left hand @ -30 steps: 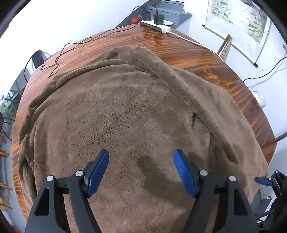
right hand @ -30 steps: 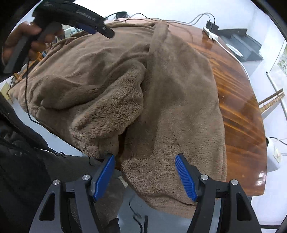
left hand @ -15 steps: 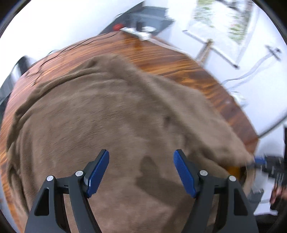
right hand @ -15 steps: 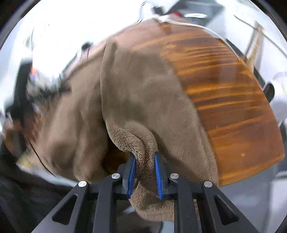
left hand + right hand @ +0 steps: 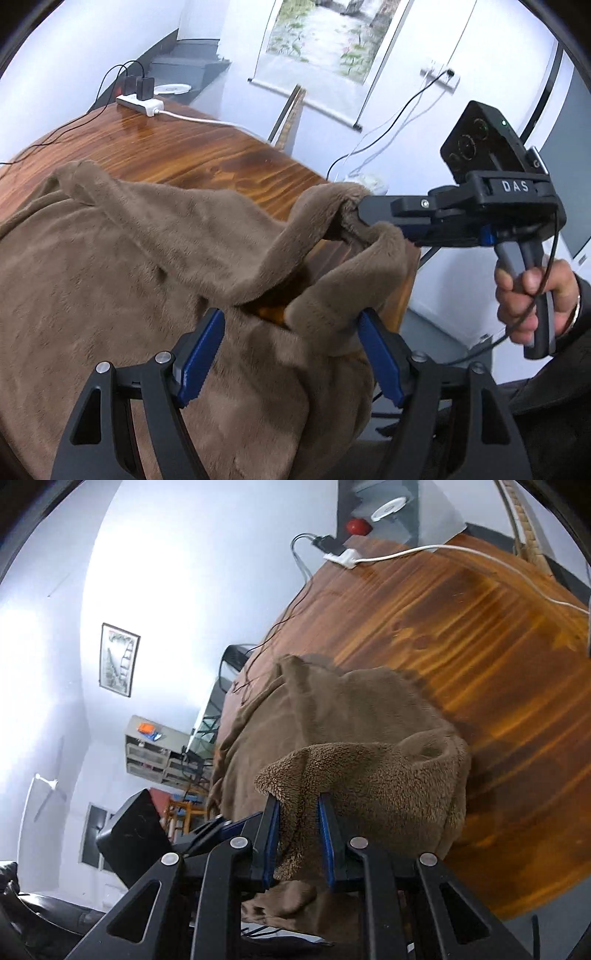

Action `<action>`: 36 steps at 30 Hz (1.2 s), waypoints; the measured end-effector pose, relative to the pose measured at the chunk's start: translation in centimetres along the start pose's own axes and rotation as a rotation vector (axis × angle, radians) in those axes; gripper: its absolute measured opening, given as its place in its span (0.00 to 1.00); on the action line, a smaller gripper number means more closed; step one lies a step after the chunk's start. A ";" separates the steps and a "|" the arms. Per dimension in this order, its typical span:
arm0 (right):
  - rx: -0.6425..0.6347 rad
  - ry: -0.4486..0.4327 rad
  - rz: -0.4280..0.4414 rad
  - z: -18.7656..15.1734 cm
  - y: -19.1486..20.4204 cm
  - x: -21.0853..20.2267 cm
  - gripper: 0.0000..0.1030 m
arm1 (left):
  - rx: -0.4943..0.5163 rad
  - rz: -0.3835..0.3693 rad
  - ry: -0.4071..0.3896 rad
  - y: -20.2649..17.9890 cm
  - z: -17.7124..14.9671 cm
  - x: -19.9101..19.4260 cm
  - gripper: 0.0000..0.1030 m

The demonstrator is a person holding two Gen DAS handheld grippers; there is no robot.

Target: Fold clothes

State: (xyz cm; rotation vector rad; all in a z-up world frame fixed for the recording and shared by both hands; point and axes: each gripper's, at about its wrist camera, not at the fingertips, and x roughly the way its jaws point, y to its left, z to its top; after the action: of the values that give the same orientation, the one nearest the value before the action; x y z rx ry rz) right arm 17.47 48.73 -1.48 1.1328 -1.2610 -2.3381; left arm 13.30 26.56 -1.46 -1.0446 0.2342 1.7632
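A brown fleece garment (image 5: 122,258) lies spread over the wooden table (image 5: 192,151). My right gripper (image 5: 300,836) is shut on a bunched edge of the garment (image 5: 369,775) and holds it lifted above the table; it also shows in the left wrist view (image 5: 364,218), at the right, with the cloth pulled up into a ridge. My left gripper (image 5: 291,354) is open, its blue pads on either side of a raised fold of the same edge near the table's near corner.
A white power strip (image 5: 140,105) with black plugs and cables sits at the table's far end. A scroll painting (image 5: 332,33) hangs on the wall. A hand (image 5: 532,299) grips the right gripper's handle. Shelves (image 5: 155,753) stand beyond the table.
The right gripper closed on the garment's edge and lifted it up and across. The left gripper swung right toward that raised edge and stayed open.
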 end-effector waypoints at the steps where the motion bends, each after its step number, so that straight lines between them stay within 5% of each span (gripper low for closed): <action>1: -0.005 0.005 0.007 0.2 0.2 0.1 0.21 | -0.009 -0.022 -0.005 0.2 0.1 0.1 0.76; 8: -0.047 0.021 0.023 0.5 1.7 0.6 0.21 | 0.016 -0.125 -0.044 -1.4 1.1 0.7 0.75; 9: -0.047 0.022 0.026 0.6 1.7 0.8 0.21 | 0.017 -0.129 -0.038 -1.7 1.3 1.0 0.63; 10: -0.046 0.023 0.029 0.6 1.7 0.8 0.21 | 0.011 -0.122 -0.014 -1.7 1.4 1.3 0.31; 11: -0.045 0.023 0.031 0.7 1.7 0.9 0.21 | 0.005 -0.115 0.011 -1.7 1.4 1.6 0.27; 14: -0.048 0.022 0.040 0.8 1.7 1.0 0.21 | -0.024 -0.101 0.026 -1.3 1.7 1.2 0.25; 20: -0.164 0.009 0.031 0.8 3.6 0.5 0.29 | -0.075 0.023 -0.098 1.5 2.7 -5.4 0.23; 21: -0.190 0.000 0.022 0.9 4.0 0.3 0.36 | -0.085 0.052 -0.121 2.2 2.9 -6.7 0.23; 22: -0.219 -0.013 0.003 1.0 4.4 0.1 0.54 | -0.099 0.078 -0.145 2.9 2.8 -8.3 0.23; 24: -0.263 -0.047 -0.018 1.3 5.1 -0.4 0.68 | -0.121 0.129 -0.191 4.4 2.6 -11.4 0.23; 30: -0.332 -0.060 -0.170 4.5 5.9 1.1 0.68 | -0.122 0.260 -0.284 6.7 1.2 -19.0 0.23; 36: -0.573 -0.015 -0.321 9.2 10.2 9.2 0.68 | -0.081 0.300 -0.277 6.5 -0.7 -21.5 0.23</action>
State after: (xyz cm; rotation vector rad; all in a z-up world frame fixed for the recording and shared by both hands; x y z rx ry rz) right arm 3.20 43.24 4.83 1.1688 -0.3649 -2.6754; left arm 10.31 8.83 12.00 -0.8397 0.1521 2.1805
